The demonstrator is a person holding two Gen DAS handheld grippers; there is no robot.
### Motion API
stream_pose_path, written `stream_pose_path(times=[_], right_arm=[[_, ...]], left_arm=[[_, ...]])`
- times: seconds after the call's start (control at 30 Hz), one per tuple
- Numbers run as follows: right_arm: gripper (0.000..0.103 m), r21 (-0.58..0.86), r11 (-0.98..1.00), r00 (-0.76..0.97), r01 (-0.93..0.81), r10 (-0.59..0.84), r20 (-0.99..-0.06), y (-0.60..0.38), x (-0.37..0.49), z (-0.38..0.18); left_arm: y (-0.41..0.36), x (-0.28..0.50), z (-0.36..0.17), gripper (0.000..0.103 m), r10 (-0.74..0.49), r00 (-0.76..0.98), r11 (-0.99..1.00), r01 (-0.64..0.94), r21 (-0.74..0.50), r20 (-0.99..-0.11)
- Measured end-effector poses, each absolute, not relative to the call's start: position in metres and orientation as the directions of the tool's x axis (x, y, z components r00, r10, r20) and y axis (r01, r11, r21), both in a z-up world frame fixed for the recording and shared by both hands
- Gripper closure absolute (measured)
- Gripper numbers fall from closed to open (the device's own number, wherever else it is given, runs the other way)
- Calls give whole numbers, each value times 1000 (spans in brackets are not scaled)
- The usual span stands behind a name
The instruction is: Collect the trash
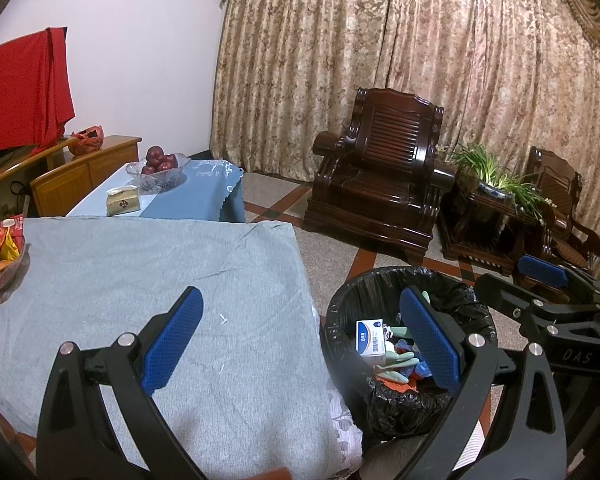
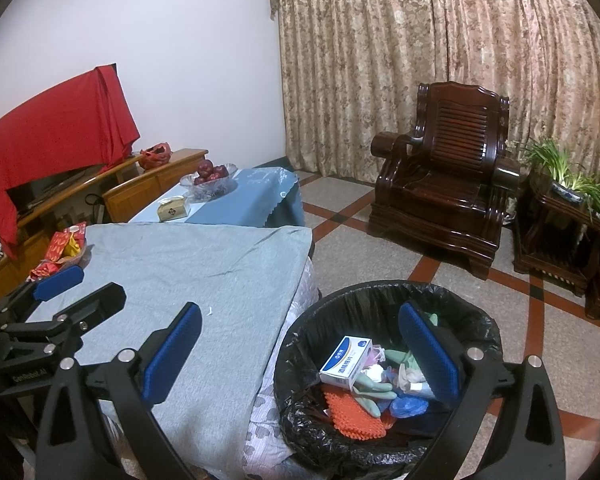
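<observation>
Gaping wide and empty, left claw (image 1: 300,340), right claw (image 2: 300,352), above bin (image 2: 300,344).

Grey cloth (image 2: 188,264), black bin liner (image 2: 340,304), floral curtain (image 2: 420,60).

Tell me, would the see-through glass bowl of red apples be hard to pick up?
Probably. The clear glass fruit bowl looks smooth, so it may slip between the fingers. It likely feels heavy, piled with red apples. Tilted, the round apples could roll out.
</observation>
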State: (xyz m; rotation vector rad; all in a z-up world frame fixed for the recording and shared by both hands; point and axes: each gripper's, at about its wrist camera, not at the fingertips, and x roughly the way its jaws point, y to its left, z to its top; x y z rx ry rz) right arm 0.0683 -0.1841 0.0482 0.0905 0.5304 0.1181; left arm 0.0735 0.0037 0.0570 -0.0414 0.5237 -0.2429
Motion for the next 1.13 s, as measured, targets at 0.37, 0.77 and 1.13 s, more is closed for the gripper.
stream_pose_path(times=[0.37,0.77,1.13], right_arm=[[6,116,989,855,-90,136,-501,-183,69,49],[6,117,989,853,-89,137,-504,-181,69,50],[6,119,989,852,-89,137,-505,-180,69,50]], left_arm=[[4,74,56,7,-239,837,971,219,-99,-492],[5,73,56,7,-240,836,971,219,-101,-493],[7,71,53,7,-238,835,971,220,-97,-495]])
